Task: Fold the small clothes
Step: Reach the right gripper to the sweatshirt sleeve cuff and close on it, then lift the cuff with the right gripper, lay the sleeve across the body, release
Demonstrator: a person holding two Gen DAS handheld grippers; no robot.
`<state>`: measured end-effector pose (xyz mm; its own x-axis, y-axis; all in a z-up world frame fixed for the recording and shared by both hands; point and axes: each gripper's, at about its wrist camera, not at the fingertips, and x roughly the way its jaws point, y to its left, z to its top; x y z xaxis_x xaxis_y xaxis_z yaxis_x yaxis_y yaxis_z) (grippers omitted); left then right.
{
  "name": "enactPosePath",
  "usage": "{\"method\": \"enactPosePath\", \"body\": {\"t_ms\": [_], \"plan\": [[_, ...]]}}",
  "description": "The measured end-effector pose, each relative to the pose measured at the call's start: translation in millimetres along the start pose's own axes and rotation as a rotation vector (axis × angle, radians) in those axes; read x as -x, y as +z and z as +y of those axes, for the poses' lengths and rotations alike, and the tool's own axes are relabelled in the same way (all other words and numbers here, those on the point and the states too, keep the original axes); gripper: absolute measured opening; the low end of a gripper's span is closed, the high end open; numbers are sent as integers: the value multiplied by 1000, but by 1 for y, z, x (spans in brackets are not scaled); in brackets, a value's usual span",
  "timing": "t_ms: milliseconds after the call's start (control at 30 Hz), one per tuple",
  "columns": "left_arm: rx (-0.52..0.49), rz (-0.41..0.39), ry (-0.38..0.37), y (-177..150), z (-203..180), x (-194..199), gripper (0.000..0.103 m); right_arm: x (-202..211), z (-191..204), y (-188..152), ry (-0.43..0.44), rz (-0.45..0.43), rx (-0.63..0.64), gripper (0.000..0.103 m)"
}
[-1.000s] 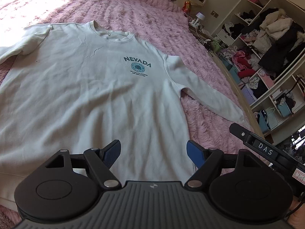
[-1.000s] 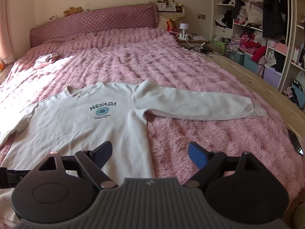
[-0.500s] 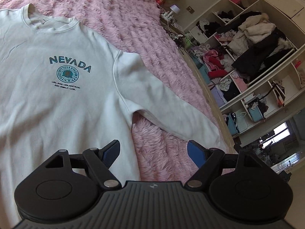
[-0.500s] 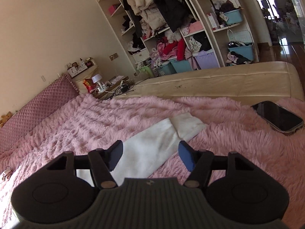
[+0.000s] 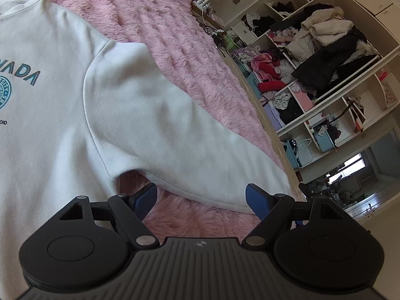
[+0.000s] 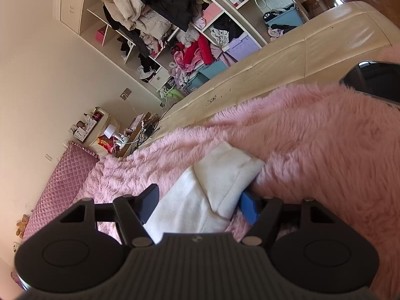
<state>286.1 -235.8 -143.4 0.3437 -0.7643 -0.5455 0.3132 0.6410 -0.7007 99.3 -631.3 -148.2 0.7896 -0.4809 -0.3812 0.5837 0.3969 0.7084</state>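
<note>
A white sweatshirt (image 5: 50, 115) with a teal NEVADA print lies flat on the pink fluffy bedspread (image 5: 160, 25). Its right sleeve (image 5: 175, 137) stretches out to the right. My left gripper (image 5: 201, 198) is open, low over the sleeve's lower edge near the armpit. My right gripper (image 6: 200, 205) is open and straddles the sleeve's cuff (image 6: 230, 172); the right finger sits under the cuff's edge, the left finger beside the sleeve.
A dark phone (image 6: 375, 80) lies on the bedspread at the far right. The bed's beige padded edge (image 6: 300, 57) runs beside cluttered open shelves (image 5: 312, 57). A bedside table with a lamp (image 6: 110, 131) stands by the pink headboard (image 6: 57, 185).
Both grippers have moved right and down towards the right sleeve. The left has closed in on the armpit; the right has rolled and lowered around the cuff.
</note>
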Motion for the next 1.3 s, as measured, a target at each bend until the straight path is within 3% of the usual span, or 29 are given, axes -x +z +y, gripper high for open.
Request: {"method": "enactPosePath", "body": {"t_ms": [33, 67, 100, 367, 600, 733, 867, 1000, 1200, 1300], "plan": [[17, 24, -6, -1, 3, -8, 94, -4, 1, 1, -9, -7, 12, 35], [19, 39, -4, -3, 3, -12, 94, -6, 1, 2, -33, -2, 19, 23], [14, 52, 9, -5, 4, -18, 94, -9, -2, 3, -45, 10, 15, 2], [-3, 65, 5, 0, 7, -19, 94, 4, -6, 9, -6, 25, -55, 2], [-13, -9, -10, 11, 11, 41, 94, 26, 56, 13, 112, 21, -26, 2], [-6, -76, 22, 7, 28, 98, 94, 48, 122, -6, 247, 46, 21, 2], [25, -159, 71, -1, 53, 163, 94, 69, 192, -46, 391, 107, 59, 2], [87, -255, 110, -9, 83, 232, 94, 100, 272, -113, 554, 201, 131, 2], [181, -399, 181, -24, 131, 317, 94, 142, 361, -245, 718, 417, 210, 3], [232, -451, 218, -30, 156, 346, 94, 157, 384, -319, 741, 505, 293, 3]]}}
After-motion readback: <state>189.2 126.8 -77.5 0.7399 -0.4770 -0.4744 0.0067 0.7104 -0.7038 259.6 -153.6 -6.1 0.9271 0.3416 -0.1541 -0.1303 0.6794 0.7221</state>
